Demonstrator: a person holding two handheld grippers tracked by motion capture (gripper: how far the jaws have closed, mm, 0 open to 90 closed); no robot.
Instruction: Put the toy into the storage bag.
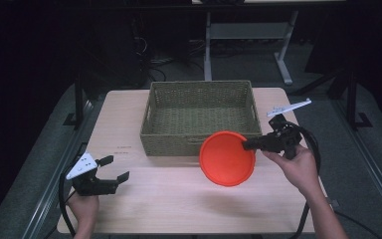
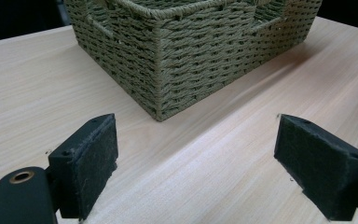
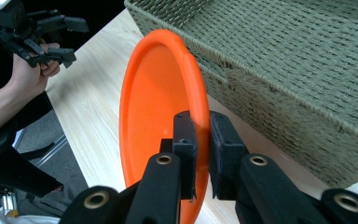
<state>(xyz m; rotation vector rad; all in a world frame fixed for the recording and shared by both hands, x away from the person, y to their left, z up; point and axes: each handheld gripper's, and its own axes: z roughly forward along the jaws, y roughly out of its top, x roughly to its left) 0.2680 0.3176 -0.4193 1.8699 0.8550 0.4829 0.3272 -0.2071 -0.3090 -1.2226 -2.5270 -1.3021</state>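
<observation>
The light wooden table (image 1: 179, 199) carries everything here, and the woven green basket (image 1: 199, 117) standing on its far half serves as the landmark for the rest. Next in size is the orange plate (image 1: 227, 158), held clear of the tabletop just in front of the basket's near right corner, tilted so that its hollow faces up and toward the person; its upper edge overlaps the basket's front wall in the high view. In the right gripper view the plate (image 3: 158, 107) stands on edge with the basket's woven side (image 3: 298, 79) close behind it. The right gripper (image 1: 248, 145) reaches in from the basket's right side and is clenched on the plate's rim, one pad on the inner face and one on the outer, as the right gripper view (image 3: 201, 154) shows. The left gripper (image 1: 115, 168) sits well off to the basket's front left, low over the table, its jaws spread wide with nothing between them; in its own view (image 2: 196, 158) the basket's near corner (image 2: 161, 70) stands ahead of it.
</observation>
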